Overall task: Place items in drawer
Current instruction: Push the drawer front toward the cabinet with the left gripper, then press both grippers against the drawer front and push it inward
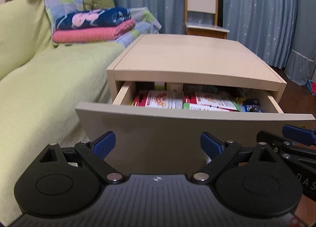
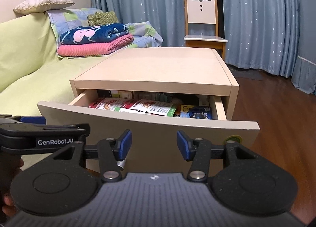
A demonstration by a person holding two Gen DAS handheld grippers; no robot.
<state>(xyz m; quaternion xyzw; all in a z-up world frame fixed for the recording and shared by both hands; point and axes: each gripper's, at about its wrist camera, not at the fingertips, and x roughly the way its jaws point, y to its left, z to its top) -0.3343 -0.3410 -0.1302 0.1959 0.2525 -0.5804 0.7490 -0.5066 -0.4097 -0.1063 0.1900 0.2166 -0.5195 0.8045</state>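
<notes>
— How far along does it look?

— The drawer stands pulled out of the nightstand, with packets lying flat inside and the top bare. That fits items already stowed, or a drawer opened for more.

— And the grippers?

— Left hand-held gripper and right hand-held gripper both gape wide, holding nothing, just before the drawer front.

— Which way does it point?

— Towards us — its front runs left to right.

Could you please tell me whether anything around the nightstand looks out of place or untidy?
Only mildly: the drawer hangs open, and the packets inside lie overlapping and askew. Both tools, left and right, are open and empty.
</notes>
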